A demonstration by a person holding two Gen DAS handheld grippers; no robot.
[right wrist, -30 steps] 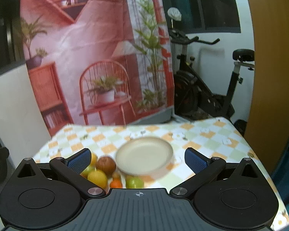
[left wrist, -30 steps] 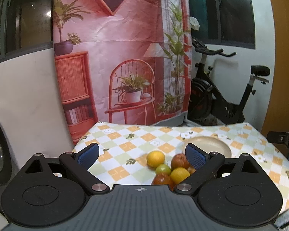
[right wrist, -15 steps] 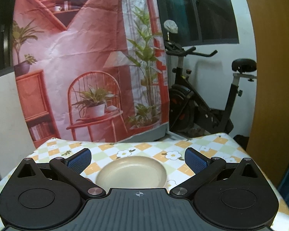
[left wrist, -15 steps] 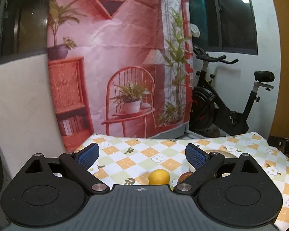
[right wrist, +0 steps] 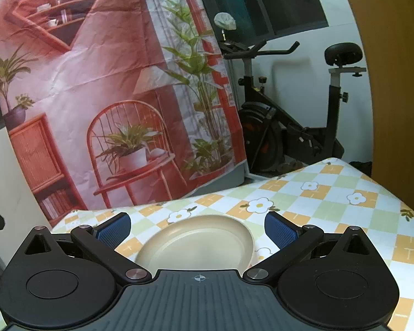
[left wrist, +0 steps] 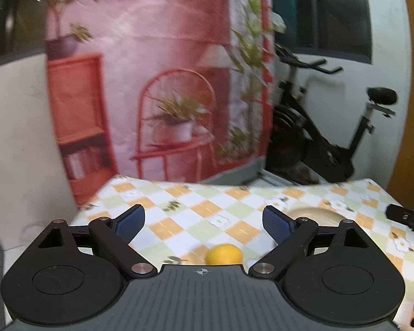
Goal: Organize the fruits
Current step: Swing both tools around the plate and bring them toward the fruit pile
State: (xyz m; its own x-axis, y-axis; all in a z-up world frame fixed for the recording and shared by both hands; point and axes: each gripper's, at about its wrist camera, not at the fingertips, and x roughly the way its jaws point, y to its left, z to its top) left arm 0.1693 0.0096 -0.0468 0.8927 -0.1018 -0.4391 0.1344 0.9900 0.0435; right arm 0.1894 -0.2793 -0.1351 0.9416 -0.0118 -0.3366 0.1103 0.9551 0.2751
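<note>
In the left wrist view a yellow-orange fruit (left wrist: pixel 223 254) lies on the checked tablecloth (left wrist: pixel 207 209), just ahead of my left gripper (left wrist: pixel 204 220), which is open and empty. The other fruits are hidden below the gripper body. A cream bowl (left wrist: pixel 314 213) shows partly behind the right finger. In the right wrist view the same empty cream bowl (right wrist: pixel 198 241) sits between the fingers of my right gripper (right wrist: pixel 197 227), which is open and empty above it. The tip of the right gripper (left wrist: pixel 405 216) shows at the far right of the left wrist view.
A printed red backdrop (right wrist: pixel 110 96) hangs behind the table. A black exercise bike (right wrist: pixel 295 127) stands at the back right. A wooden panel (right wrist: pixel 394 69) is on the right. The table's far edge (right wrist: pixel 262 184) lies close behind the bowl.
Both grippers have tilted up and moved closer over the table. The fruit pile has slid under the left gripper body, leaving one fruit visible. The bowl now sits closer under the right gripper.
</note>
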